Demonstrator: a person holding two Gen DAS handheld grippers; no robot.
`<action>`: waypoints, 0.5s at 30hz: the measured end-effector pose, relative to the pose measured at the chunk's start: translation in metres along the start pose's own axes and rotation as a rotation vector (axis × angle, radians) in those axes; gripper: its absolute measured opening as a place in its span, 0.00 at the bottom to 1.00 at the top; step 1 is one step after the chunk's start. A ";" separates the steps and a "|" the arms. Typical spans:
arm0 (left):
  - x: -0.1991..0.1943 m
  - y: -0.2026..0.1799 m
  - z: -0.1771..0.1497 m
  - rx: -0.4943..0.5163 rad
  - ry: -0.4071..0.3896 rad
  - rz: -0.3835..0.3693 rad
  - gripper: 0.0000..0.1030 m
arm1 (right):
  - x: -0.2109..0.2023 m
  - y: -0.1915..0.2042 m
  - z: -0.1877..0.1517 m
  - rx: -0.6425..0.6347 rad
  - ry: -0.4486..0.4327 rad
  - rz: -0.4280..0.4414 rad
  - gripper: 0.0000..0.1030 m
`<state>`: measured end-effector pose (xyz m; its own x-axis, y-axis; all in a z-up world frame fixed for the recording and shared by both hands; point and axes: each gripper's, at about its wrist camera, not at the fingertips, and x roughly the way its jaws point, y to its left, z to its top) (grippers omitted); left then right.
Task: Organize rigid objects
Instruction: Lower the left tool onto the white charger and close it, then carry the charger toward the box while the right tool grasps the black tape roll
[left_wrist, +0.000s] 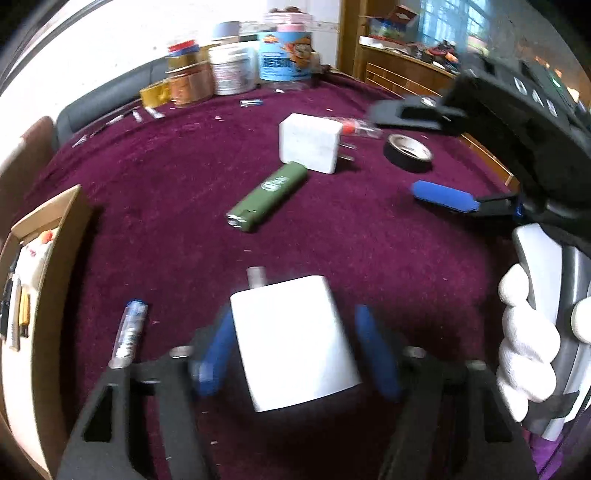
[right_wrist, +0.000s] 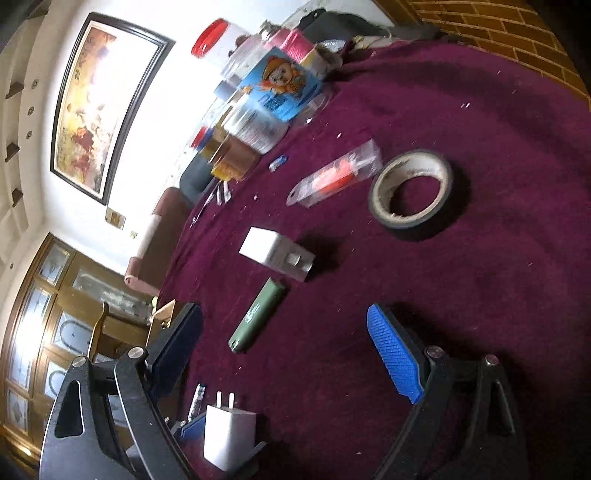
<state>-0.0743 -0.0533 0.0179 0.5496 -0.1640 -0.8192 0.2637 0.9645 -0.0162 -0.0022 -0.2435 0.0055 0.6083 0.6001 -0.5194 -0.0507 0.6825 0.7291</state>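
Note:
A white charger (left_wrist: 291, 343) lies on the maroon cloth between the blue pads (left_wrist: 214, 354) of my left gripper (left_wrist: 295, 350), prongs pointing away. The frame is blurred, but the pads sit against its two sides, so the gripper is shut on it. The right wrist view shows the same charger (right_wrist: 229, 439) in that grip. My right gripper (right_wrist: 286, 350) hangs open and empty above the cloth, and appears in the left wrist view (left_wrist: 395, 151) over the tape roll (left_wrist: 408, 151). Ahead lie a green lighter (right_wrist: 256, 315), a second white charger (right_wrist: 277, 251) and a clear packet (right_wrist: 336, 175) with an orange item.
An open cardboard box (left_wrist: 70, 229) holding small items stands at the left edge. A clear pen (left_wrist: 129, 332) lies beside the left gripper. Jars and tins (left_wrist: 284, 55) crowd the table's far edge. A white-gloved hand (left_wrist: 524, 343) holds the right gripper's handle.

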 end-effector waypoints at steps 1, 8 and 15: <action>-0.003 0.007 -0.001 -0.020 0.007 -0.038 0.39 | -0.002 0.002 0.000 -0.012 -0.018 -0.019 0.89; -0.056 0.058 -0.020 -0.167 -0.053 -0.217 0.39 | -0.015 0.000 0.003 -0.033 -0.112 -0.111 0.89; -0.123 0.125 -0.040 -0.247 -0.182 -0.226 0.39 | -0.029 0.001 0.010 -0.064 -0.141 -0.247 0.85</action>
<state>-0.1405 0.0962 0.0933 0.6369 -0.3910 -0.6645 0.2072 0.9169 -0.3410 -0.0120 -0.2640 0.0254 0.7120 0.3522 -0.6074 0.0652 0.8282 0.5566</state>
